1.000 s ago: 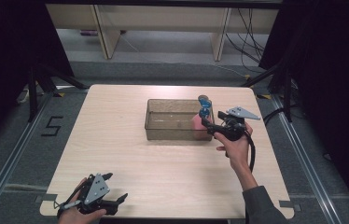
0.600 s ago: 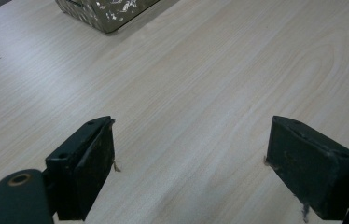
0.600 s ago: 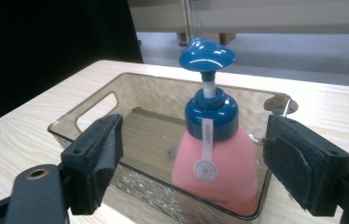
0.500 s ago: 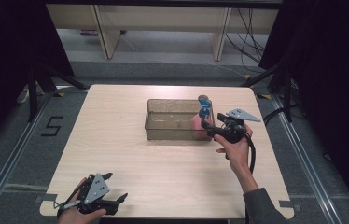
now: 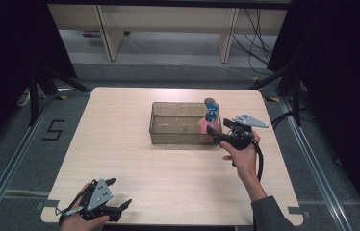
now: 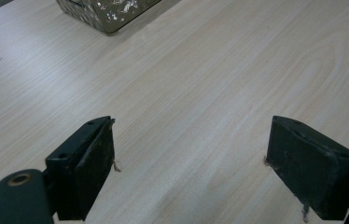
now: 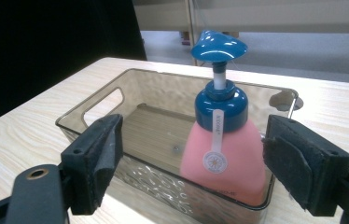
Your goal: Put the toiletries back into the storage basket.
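Observation:
A pink soap bottle with a blue pump head stands upright inside the clear brown bin, at its right end. In the right gripper view the bottle is just behind the bin's near wall. My right gripper hovers at the bin's right side and points at the bottle. It is open, its jaws wide apart and clear of both bottle and bin. My left gripper rests at the table's front left, open over bare wood with nothing between its jaws.
The light wooden table has bare surface left of and in front of the bin. A corner of the bin shows far off in the left gripper view. Grey floor, black stands and shelf legs surround the table.

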`<state>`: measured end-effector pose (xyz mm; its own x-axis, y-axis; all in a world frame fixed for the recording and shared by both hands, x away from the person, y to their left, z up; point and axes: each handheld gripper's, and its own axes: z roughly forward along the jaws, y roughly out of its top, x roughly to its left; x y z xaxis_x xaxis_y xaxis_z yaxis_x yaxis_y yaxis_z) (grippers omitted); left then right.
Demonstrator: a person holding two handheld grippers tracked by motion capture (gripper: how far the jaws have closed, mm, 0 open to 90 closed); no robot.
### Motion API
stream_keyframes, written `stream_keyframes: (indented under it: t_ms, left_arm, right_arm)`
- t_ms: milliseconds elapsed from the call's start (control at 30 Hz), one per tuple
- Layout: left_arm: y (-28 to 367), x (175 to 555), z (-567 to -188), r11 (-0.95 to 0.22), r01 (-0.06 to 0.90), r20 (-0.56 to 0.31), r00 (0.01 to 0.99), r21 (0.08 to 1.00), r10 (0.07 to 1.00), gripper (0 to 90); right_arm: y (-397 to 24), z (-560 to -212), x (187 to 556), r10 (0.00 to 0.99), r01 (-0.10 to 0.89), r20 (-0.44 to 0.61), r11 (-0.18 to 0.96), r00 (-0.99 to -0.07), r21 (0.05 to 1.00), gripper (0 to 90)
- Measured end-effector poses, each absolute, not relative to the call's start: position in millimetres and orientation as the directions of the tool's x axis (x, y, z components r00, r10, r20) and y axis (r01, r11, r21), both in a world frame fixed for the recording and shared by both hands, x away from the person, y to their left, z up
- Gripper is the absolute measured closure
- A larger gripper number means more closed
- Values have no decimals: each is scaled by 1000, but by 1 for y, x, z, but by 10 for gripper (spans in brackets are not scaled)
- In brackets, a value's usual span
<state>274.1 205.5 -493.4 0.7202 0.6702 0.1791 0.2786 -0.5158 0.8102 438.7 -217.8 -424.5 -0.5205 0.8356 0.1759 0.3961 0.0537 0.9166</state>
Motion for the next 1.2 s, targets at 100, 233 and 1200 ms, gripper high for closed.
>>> stream_keyframes:
  t_ms: [100,233,1200]
  left_arm:
    - [206,274,-493,-516,278,180,720,810,670,148]
    - [205,274,-493,-510,280,175,719,813,673,148]
    - [206,274,-493,-511,282,175,717,812,675,148]
  right_arm:
    - [-217,-424,437,831,400,181,53,-526,915,212]
    - [-216,-426,434,833,399,176,57,-524,915,212]
    - [-208,-432,418,808,395,179,71,-561,916,183]
